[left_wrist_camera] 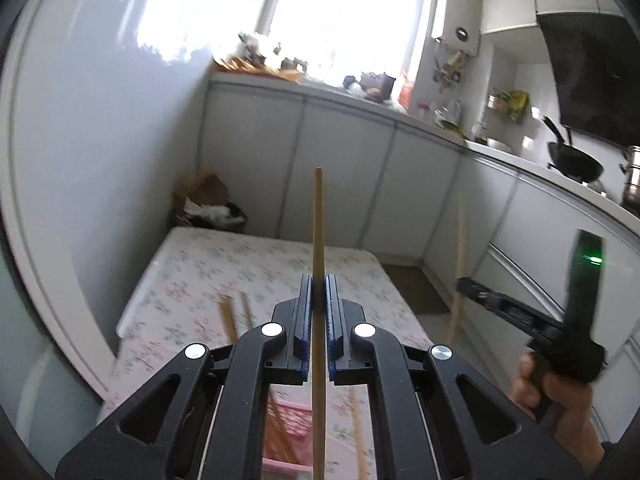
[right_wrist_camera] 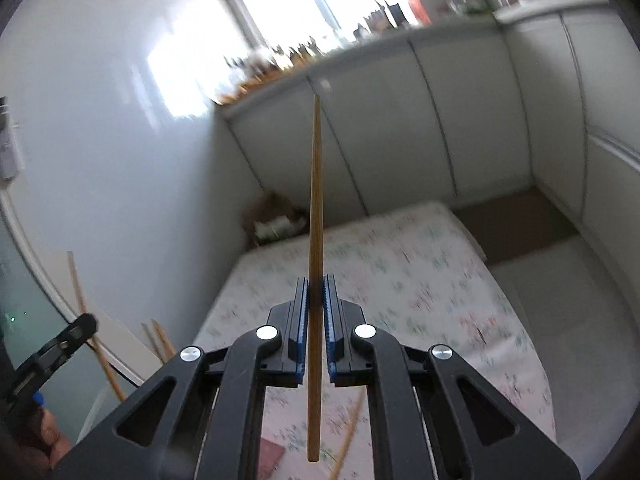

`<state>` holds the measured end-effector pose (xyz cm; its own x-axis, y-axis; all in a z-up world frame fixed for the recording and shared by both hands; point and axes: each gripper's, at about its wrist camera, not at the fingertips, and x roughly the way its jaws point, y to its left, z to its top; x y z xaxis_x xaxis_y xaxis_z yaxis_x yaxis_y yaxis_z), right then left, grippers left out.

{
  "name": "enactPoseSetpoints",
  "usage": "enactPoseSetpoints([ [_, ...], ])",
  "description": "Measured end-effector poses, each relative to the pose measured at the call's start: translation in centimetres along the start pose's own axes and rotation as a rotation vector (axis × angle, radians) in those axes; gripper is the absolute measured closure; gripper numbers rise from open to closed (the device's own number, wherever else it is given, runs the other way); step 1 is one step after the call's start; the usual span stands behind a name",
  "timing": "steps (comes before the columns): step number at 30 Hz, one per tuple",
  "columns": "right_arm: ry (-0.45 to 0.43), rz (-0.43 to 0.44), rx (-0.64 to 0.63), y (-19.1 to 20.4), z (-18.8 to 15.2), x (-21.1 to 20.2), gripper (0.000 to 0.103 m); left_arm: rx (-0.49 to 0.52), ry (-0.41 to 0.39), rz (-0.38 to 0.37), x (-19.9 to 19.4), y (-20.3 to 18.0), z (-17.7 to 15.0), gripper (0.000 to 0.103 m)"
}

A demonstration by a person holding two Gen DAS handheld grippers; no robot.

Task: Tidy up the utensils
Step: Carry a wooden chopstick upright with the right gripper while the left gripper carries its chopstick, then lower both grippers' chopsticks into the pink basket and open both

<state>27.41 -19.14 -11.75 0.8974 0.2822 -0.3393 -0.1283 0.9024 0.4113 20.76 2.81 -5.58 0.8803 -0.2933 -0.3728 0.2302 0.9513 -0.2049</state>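
Both tongs are pinching 1 chopstick each: my left tongs grip a chopstick above the floral desk, and my right tongs grip another. Each stick's long axis runs straight ahead between the fingers, tip pointing toward the far cabinets. I'd judge the next move needs both tilted down together, parallel, over the pink basket, releasing low beside the loose chopsticks.
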Motion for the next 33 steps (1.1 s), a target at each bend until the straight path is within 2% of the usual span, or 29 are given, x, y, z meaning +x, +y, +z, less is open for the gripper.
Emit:
enactPoseSetpoints([
  [6, -0.067, 0.052, -0.069, 3.2, -0.7, -0.1, 0.095, -0.005, -0.114, 0.069, -0.7, 1.2, 0.3, 0.098],
  [14, -0.125, 0.111, -0.145, 7.2, -2.2, -0.1, 0.095, -0.017, -0.123, 0.118, 1.3, 2.5, -0.8, 0.098],
  [17, -0.113, 0.114, -0.182, 8.1, -3.1, 0.5, 0.095, -0.003, -0.104, 0.147, 2.3, 2.6, -1.7, 0.098],
  [24, -0.094, 0.122, -0.204, 9.0, -4.2, 1.0, 0.095, 0.027, -0.067, 0.157, 3.5, 2.1, -3.3, 0.098],
  [28, -0.078, 0.123, -0.215, 9.3, -5.0, 1.8, 0.095, 0.008, 0.029, 0.165, 4.4, 2.4, -4.0, 0.097],
  [30, -0.066, 0.130, -0.206, 9.2, -5.4, 2.5, 0.095, 0.010, 0.072, 0.167, 4.7, 2.4, -4.1, 0.090],
  [32, -0.055, 0.138, -0.189, 9.2, -5.9, 3.0, 0.095, 0.013, 0.067, 0.174, 4.2, 2.7, -3.8, 0.073],
  [33, -0.050, 0.141, -0.185, 9.2, -6.3, 3.4, 0.095, 0.001, 0.052, 0.176, 3.6, 3.0, -3.3, 0.070],
])
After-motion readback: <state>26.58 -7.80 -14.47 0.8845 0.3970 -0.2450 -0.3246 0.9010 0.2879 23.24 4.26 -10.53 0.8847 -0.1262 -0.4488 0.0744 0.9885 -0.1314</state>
